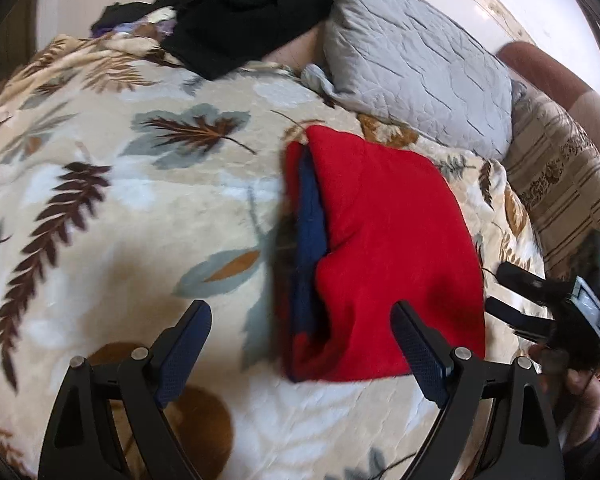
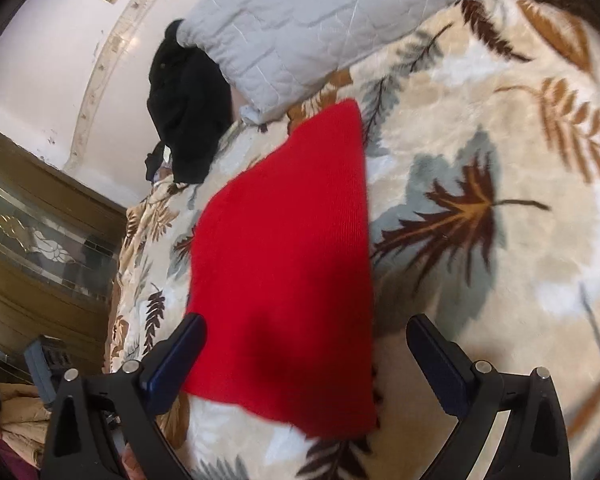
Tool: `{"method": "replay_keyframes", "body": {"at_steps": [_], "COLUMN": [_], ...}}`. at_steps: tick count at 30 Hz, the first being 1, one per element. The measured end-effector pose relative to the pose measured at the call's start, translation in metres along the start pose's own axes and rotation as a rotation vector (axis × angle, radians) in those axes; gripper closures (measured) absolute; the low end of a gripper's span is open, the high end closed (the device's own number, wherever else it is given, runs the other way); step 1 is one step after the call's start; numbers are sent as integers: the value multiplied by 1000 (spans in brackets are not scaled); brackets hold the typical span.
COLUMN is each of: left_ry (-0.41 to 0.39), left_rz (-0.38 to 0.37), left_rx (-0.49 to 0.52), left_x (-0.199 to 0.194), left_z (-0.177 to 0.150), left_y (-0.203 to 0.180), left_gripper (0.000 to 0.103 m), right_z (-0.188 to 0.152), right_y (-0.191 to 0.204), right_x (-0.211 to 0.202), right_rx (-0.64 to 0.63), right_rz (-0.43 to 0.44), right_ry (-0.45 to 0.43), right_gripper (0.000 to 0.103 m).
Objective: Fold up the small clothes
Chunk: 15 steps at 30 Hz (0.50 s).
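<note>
A folded red garment (image 1: pixel 384 248) with a dark blue layer (image 1: pixel 310 232) showing along its left edge lies flat on the leaf-patterned blanket (image 1: pixel 120 208). My left gripper (image 1: pixel 300 332) is open and empty, just short of the garment's near edge. The right gripper (image 1: pixel 512 296) shows at the right edge of the left wrist view, beside the garment. In the right wrist view the red garment (image 2: pixel 284 256) lies ahead on the blanket (image 2: pixel 480 240), and my right gripper (image 2: pixel 306 344) is open and empty over its near end.
A grey quilted pillow (image 1: pixel 416 68) lies beyond the garment, with a heap of black clothing (image 1: pixel 240 12) to its left. A striped beige cushion (image 1: pixel 564 184) is at the right. A wooden cabinet with glass (image 2: pixel 40 232) stands past the bed's edge.
</note>
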<state>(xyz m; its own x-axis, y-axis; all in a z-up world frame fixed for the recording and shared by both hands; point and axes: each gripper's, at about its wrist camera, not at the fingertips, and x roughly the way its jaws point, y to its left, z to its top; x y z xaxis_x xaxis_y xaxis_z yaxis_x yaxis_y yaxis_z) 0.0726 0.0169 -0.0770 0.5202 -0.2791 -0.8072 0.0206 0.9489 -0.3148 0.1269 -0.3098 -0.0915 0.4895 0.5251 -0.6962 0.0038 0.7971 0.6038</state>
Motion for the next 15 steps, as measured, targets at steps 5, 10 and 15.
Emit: {"method": "replay_keyframes", "body": {"at_steps": [5, 10, 15], "left_ry": [124, 104, 100], "left_rz": [12, -29, -69], "left_rx": [-36, 2, 12], "left_x": [43, 31, 20], "left_z": [-7, -6, -12], "left_y": [4, -11, -15], "left_gripper": [15, 82, 73], "right_z": [-1, 4, 0], "right_y": [-2, 38, 36], "right_x": [36, 24, 11], "right_rx": [-10, -179, -187], "right_rz": [-11, -126, -137], "right_ry": [69, 85, 55], "right_gripper": [31, 63, 52]}}
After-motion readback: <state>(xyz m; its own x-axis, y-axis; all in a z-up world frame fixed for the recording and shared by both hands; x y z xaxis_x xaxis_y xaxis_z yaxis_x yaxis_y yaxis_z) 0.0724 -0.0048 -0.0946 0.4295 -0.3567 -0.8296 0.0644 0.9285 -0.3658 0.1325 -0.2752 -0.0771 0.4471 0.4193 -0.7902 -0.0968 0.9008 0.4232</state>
